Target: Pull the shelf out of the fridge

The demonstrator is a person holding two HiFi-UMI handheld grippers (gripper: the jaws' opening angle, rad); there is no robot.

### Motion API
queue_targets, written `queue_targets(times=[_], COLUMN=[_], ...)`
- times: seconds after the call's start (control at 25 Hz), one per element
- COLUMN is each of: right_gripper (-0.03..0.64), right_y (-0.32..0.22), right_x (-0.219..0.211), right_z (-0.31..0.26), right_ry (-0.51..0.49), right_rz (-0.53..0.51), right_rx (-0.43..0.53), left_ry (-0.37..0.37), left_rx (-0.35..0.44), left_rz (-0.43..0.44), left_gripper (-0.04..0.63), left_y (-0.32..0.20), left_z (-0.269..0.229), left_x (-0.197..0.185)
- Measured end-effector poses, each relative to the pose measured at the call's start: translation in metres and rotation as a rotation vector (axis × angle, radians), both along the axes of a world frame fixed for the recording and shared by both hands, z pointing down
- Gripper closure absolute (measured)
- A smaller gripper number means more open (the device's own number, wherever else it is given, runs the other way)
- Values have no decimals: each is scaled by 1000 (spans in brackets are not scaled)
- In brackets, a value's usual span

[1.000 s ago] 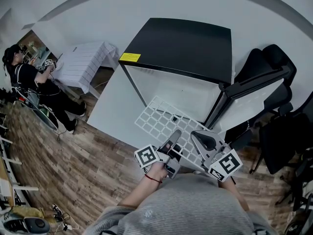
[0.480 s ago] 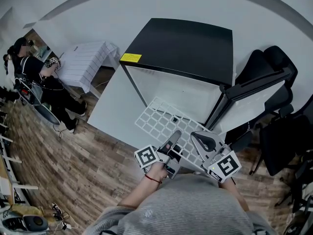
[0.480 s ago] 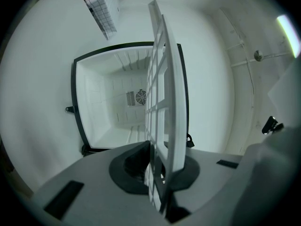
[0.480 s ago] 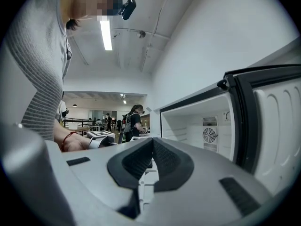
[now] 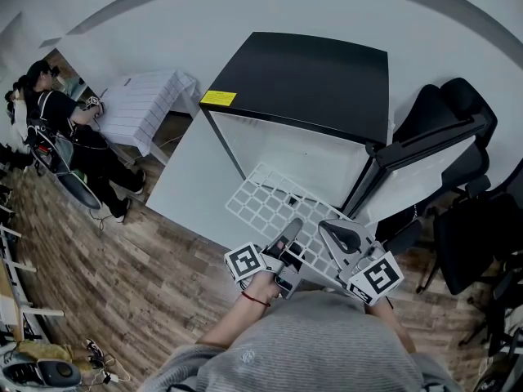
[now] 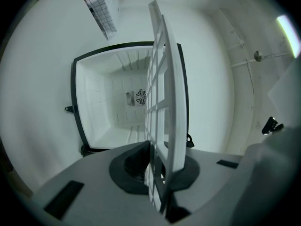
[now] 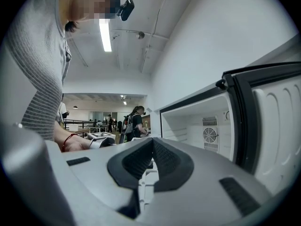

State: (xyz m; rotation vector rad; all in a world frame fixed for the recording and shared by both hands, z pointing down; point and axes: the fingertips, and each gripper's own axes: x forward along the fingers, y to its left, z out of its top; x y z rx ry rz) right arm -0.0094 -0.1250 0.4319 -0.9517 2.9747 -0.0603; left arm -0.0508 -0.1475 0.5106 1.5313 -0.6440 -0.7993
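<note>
Since the earlier frame the shelf [image 5: 265,202] and both grippers have not moved; only the person [image 5: 49,125] far left of the fridge [image 5: 306,76] has shifted. Our left gripper [image 5: 292,227] points at the fridge's open front, jaws clamped on the near edge of the drawn-out shelf. Our right gripper [image 5: 333,231] lies over the shelf's near right corner, jaws together.

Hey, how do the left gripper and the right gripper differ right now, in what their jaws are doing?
The left gripper has its jaws clamped on the white grid shelf at its near edge; the right gripper has its jaws shut together on nothing. The left gripper looks straight into the open fridge; the right gripper sees it off to one side. Both sit at the shelf's near end.
</note>
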Motion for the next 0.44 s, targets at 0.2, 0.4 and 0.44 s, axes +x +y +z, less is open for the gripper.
queue_targets(times=[0.2,0.4,0.44], right_gripper=[604,604,604], right_y=[-1,0,0], right_x=[1,2,2], right_z=[1,2,2], right_ry=[2,2,2], right_rz=[2,2,2], right_rx=[1,0,0], left_ry=[-6,-12,-13], left_rx=[4,-1,-2], left_rz=[-4,-5,-4], left_gripper=[558,558,558], left_y=[0,1,1], left_z=[1,4,4], left_x=[-2,-1,-1])
